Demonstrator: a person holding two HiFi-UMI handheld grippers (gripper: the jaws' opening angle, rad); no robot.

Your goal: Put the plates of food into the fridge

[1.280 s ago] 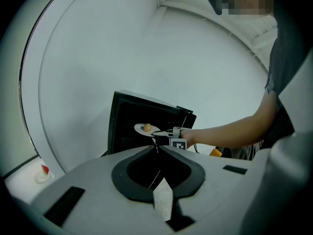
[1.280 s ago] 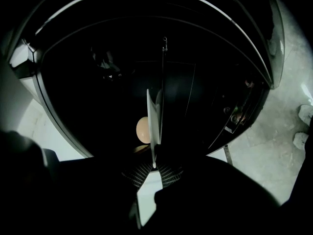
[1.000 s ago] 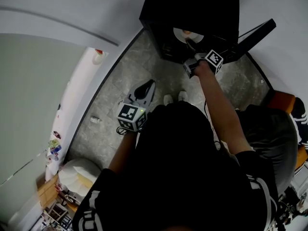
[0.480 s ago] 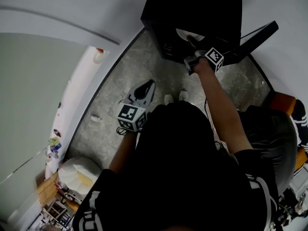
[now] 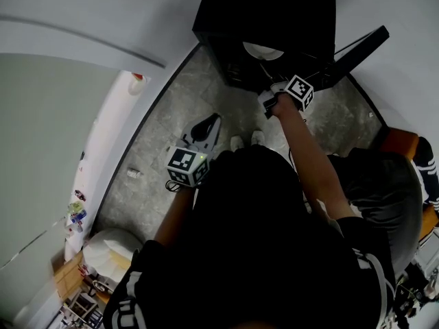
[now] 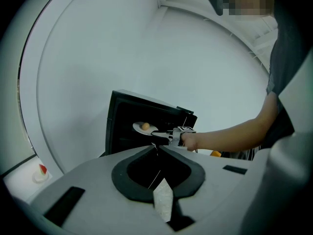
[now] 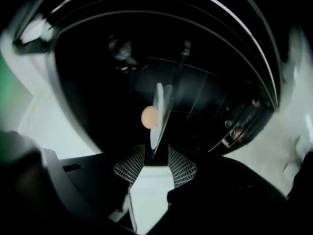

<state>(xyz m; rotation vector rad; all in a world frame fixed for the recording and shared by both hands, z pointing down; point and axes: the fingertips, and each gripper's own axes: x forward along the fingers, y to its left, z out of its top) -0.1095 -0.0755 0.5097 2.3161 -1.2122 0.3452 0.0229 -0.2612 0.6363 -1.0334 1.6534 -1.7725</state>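
The grey stone floor [image 5: 180, 108] lies bare between the white wall at the left and the fridge [image 5: 274, 12], leaving a wide strip free on the person's left side. The black fridge stands against the wall. Its door [image 5: 360, 46] is swung out to the right, and the door's edge is close beside the right forearm. The fridge opening faces the person and only the reaching arm crosses it.

The white plate [image 7: 159, 114] is inside the fridge's dark opening, in its upper part as the left gripper view shows it. A round, pale orange piece of food [image 7: 149, 117] sits on it.

The right gripper [image 7: 156, 155] reaches into the opening. Its jaws have just been opening and now stand spread. The plate's near rim is in the gap between the mesh pads [image 7: 131, 168], which do not press on it.

The left gripper [image 5: 209, 123] hangs over the bare floor well back from the fridge. Its jaws are pressed together at the tips with nothing between them.

Counted: one fridge, one door, two grippers, one plate, one piece of food.
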